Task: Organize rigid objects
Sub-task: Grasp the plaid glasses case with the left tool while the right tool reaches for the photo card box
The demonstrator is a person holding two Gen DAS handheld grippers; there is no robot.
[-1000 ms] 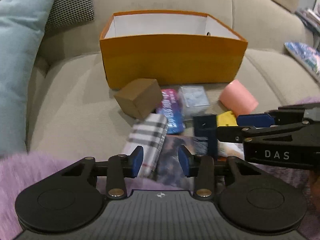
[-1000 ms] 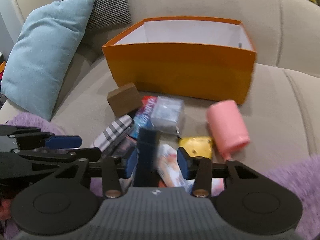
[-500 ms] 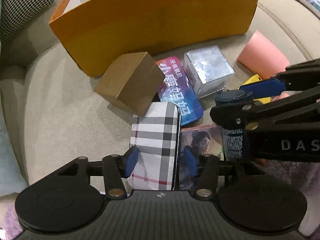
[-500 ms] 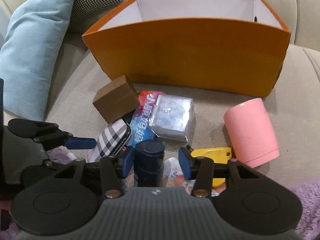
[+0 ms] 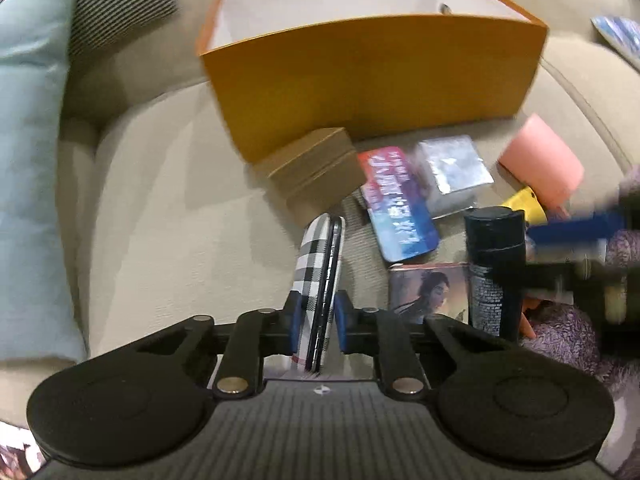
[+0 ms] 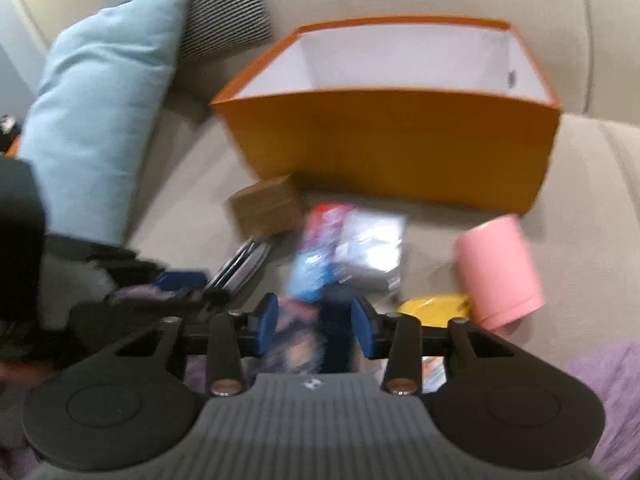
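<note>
My left gripper [image 5: 317,322] is shut on a plaid case [image 5: 318,276], held on edge above the sofa seat. My right gripper [image 6: 314,326] has its jaws apart around a dark blue can [image 6: 336,334]; the view is blurred and the can looks nearer the right pad. The can also stands at the right of the left wrist view [image 5: 496,268]. An open orange box [image 5: 372,80] with a white inside stands behind the pile; it also shows in the right wrist view [image 6: 392,140].
On the sofa lie a brown box [image 5: 316,174], a red-blue packet [image 5: 396,208], a silver pack [image 5: 452,172], a pink cup [image 5: 540,160], a yellow item [image 5: 524,204] and a picture card [image 5: 428,292]. A light blue cushion [image 6: 100,100] leans at the left. Purple fleece [image 6: 600,380] lies at the front.
My left gripper has shut on the plaid case and lifted it onto its edge. Both views have pulled back and up from the pile. The right gripper still straddles the can.
</note>
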